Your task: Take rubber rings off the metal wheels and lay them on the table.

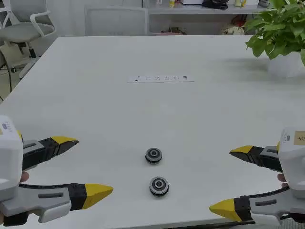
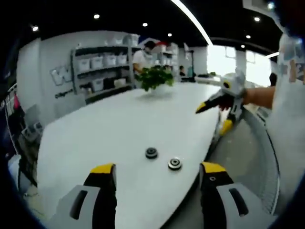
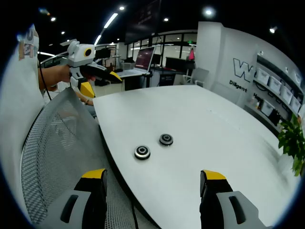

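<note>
Two small metal wheels with black rubber rings lie flat on the white table: the farther wheel and the nearer wheel, close to the front edge. My left gripper is open at the lower left, well left of the wheels, holding nothing. At the lower right, my right gripper is open too and holds nothing. Each gripper appears in the other's view, the right gripper and the left gripper.
A white paper strip with small marks lies mid-table. A potted green plant stands at the far right corner. Office chairs and shelves sit beyond the far edge. A mesh chair back is beside the table's front edge.
</note>
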Demonstrator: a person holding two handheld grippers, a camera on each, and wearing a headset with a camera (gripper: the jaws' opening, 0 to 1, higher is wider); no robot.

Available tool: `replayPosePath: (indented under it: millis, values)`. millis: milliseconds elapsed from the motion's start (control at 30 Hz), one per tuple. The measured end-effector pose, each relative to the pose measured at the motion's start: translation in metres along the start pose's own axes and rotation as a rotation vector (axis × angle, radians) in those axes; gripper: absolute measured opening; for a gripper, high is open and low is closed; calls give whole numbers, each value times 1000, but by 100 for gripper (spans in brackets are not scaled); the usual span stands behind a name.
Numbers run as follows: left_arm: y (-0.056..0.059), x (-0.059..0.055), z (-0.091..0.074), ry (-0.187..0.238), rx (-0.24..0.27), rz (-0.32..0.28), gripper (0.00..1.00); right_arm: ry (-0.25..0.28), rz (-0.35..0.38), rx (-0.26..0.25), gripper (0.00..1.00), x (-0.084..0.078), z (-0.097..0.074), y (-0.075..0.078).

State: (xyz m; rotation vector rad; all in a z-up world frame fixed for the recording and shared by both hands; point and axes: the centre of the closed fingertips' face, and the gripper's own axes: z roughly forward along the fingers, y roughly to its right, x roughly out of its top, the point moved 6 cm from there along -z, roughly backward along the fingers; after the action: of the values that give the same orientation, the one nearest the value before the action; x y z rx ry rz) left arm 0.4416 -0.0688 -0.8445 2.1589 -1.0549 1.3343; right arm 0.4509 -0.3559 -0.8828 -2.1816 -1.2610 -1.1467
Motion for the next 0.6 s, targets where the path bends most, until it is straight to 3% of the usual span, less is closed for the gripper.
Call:
replayPosePath:
  millis: [600]
  values:
    - [4,-2,-4,-4,-1,-16,71,-1,-13,16,75,2,-1,0]
